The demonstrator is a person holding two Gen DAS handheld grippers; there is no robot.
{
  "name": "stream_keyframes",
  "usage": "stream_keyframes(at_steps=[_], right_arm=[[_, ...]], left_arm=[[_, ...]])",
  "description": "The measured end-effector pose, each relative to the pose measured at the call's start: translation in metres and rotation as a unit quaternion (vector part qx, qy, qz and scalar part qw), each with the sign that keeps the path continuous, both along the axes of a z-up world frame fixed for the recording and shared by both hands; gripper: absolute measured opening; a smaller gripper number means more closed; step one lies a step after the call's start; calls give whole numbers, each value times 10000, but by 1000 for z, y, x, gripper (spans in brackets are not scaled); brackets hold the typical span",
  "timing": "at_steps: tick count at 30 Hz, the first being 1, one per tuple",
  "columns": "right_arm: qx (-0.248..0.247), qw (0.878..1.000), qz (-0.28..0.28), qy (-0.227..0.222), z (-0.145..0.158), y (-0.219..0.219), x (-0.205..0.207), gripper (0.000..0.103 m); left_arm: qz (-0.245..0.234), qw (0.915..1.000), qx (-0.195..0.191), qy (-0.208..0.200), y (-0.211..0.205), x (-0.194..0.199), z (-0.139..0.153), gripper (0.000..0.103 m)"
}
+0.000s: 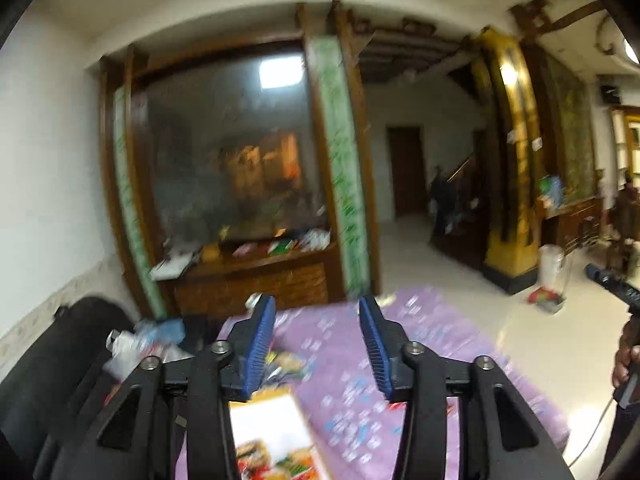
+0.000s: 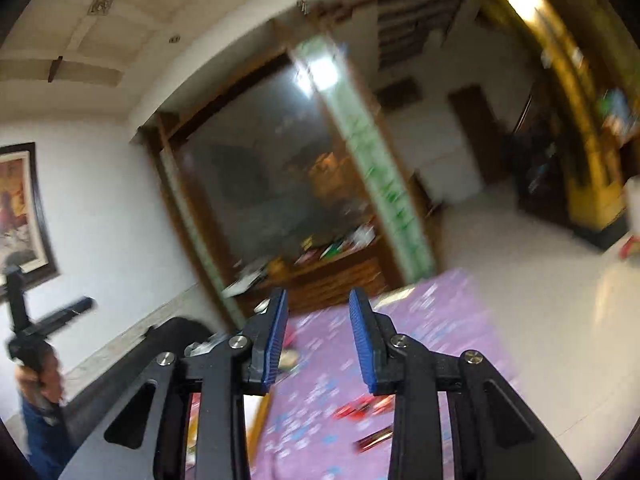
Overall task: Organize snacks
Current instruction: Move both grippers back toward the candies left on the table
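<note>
Both views are blurred and look level across a table under a purple patterned cloth. My left gripper hangs above the cloth, open, with nothing between its blue pads. Under it lie an orange-edged snack box with a food picture and a colourful packet. Crumpled snack bags are heaped at the cloth's left edge. My right gripper is also open and empty above the cloth. Red snack packets lie below it.
A low wooden sideboard with books stands behind the table, below a large glass panel. A black padded seat back is at the left. White floor, a golden pillar and a clear container lie to the right. A person's hand shows at the right edge.
</note>
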State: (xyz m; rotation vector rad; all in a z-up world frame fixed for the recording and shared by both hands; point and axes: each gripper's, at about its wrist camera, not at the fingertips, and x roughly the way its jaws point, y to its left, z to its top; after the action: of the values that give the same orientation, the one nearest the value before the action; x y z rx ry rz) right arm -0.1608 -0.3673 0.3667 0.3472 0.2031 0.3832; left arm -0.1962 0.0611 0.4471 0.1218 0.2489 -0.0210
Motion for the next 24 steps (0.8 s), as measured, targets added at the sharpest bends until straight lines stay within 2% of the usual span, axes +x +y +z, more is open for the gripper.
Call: stream_keyframes(at_steps=[1,3,6,10,12,15,17,21,24], right_arm=[[-28,9999,-80,-60,5,-8,-8,39],[-77,9998,-160,-131,4,-14,-22,43],[-313,9994,-121,-77,-22,-3,-24,43],[-497,9975,286,407,-72,32,1,43],[-540,9952,460,668,-97,50,18,43],[-487,9896,726,1141,-136,77,52,43],[-415,9835,881,1524,-165,94,74,43],[-427,9715,985,2114,-213,117,107,43],[-397,9657,983,2369,-232,122,126,43]], left_arm=[[-116,9999,-64,-90,-6,-4,10,59],[-320,9991,-160,-213,-15,-10,16,59],[-661,9977,-132,-112,-31,-8,-5,59],[-931,9942,-153,512,-45,24,-64,59],[-857,9937,-13,726,-52,43,-100,59],[-809,9904,-108,1117,-55,74,-143,59],[-966,9811,-441,1617,-51,99,-179,59],[-868,9701,-626,2176,-51,128,-236,59],[-819,9600,-758,2566,-54,146,-274,59]])
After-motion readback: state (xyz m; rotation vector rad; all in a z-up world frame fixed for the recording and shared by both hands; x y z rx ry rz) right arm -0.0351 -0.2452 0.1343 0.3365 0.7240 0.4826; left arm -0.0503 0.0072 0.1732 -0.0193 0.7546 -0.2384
